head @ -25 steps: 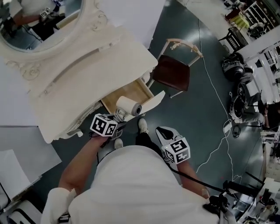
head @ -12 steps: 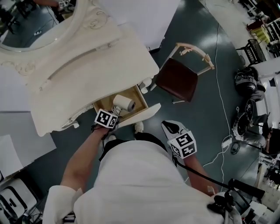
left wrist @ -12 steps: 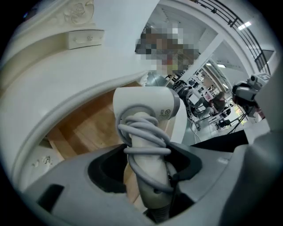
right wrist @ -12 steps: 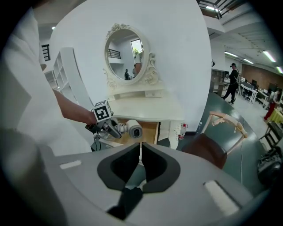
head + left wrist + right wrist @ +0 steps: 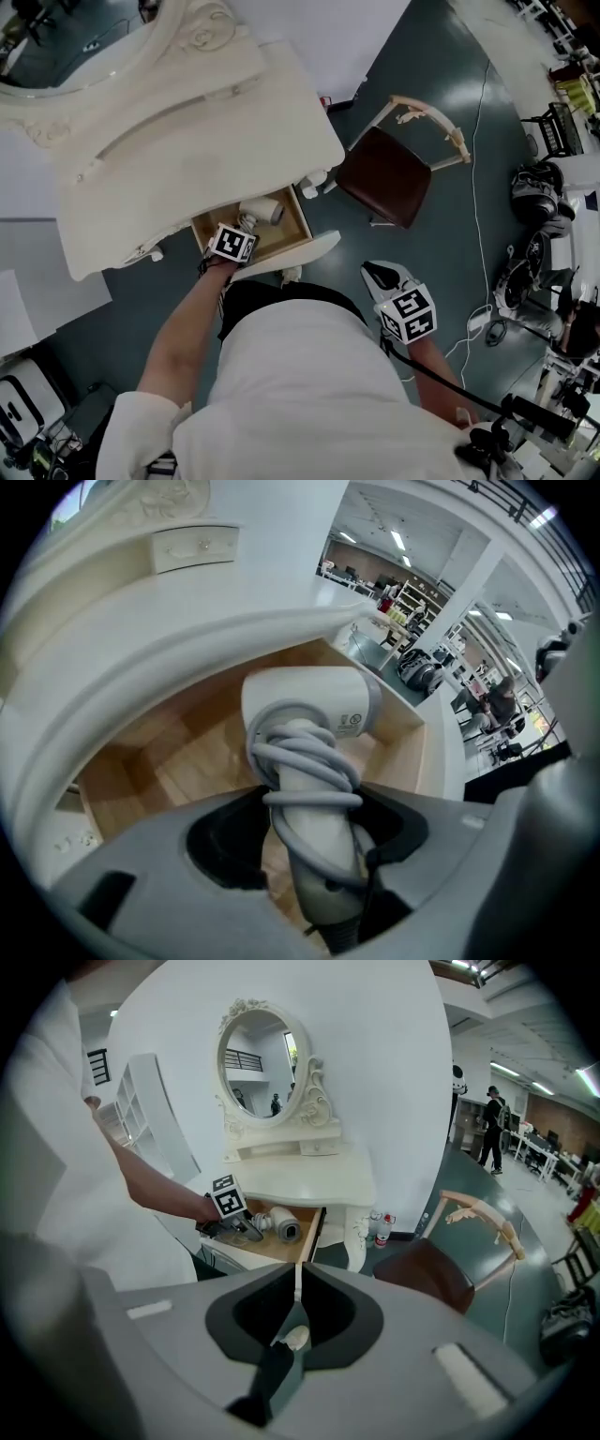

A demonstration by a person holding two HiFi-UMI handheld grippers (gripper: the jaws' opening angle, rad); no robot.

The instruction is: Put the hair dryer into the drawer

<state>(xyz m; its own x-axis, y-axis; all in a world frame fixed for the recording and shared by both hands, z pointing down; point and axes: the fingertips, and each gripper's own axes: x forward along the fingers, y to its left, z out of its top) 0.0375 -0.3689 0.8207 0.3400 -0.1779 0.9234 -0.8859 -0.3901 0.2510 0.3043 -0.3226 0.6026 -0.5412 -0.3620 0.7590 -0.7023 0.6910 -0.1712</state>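
Observation:
The white hair dryer [image 5: 263, 212] hangs low inside the open wooden drawer [image 5: 298, 214] of the cream dressing table [image 5: 187, 122]. My left gripper [image 5: 246, 226] is shut on its handle, which has the grey cord wound round it. In the left gripper view the dryer's barrel [image 5: 309, 710] points away over the drawer floor [image 5: 178, 761], past the left gripper [image 5: 319, 832]. My right gripper [image 5: 377, 275] is held apart to the right, over the floor. Its jaws [image 5: 298, 1288] have just been opening slightly, show only a thin slit, and hold nothing.
The drawer's curved white front [image 5: 305, 251] juts toward me. A wooden chair with a dark red seat [image 5: 386, 174] stands right of the table. A white cable [image 5: 476, 178] runs along the dark floor. Small bottles [image 5: 380, 1230] stand by the table leg.
My left gripper has carried the hair dryer from over the drawer's front edge down into the drawer. My right gripper has drifted to the right, away from the drawer.

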